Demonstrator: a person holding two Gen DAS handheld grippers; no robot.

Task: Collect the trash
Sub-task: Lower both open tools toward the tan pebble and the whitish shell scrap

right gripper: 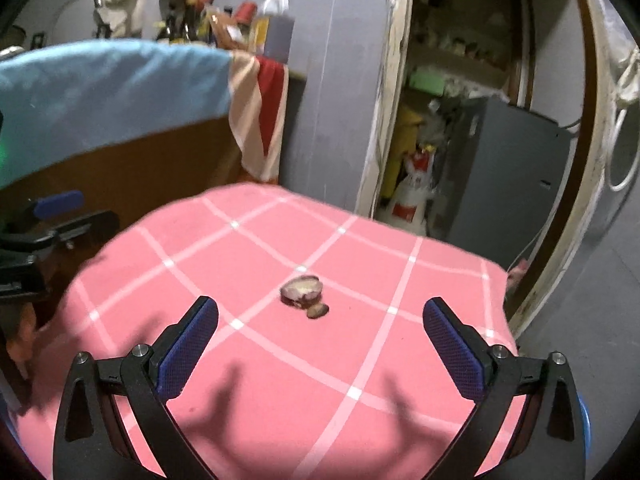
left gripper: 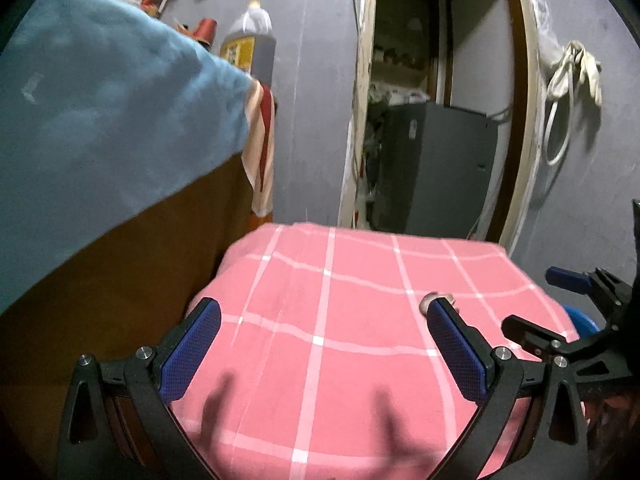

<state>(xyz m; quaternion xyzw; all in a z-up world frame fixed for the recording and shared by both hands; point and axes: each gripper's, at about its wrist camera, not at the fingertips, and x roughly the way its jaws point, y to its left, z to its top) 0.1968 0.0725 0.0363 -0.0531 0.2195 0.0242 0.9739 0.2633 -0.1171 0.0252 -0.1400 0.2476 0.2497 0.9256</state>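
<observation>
— Two scraps (right gripper: pixel 302 291) are lying on the pink cloth (right gripper: pixel 280 380), just ahead of the right claw (right gripper: pixel 320 322), whose fingers are standing wide apart.
— Likely light and brittle; I'm thinking pinch the bigger one across its sides.
— And the left claw (left gripper: pixel 324 324)?
— Gaping too, holding nothing.

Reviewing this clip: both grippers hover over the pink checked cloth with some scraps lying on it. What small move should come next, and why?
Probably ease the right gripper forward and down so its open jaws straddle the scraps. They lie on the pink checked cloth just ahead of its fingertips, roughly centred between them, untouched. The left gripper is also open and empty, but in its view the scraps peek from behind its right finger, off its line.
</observation>
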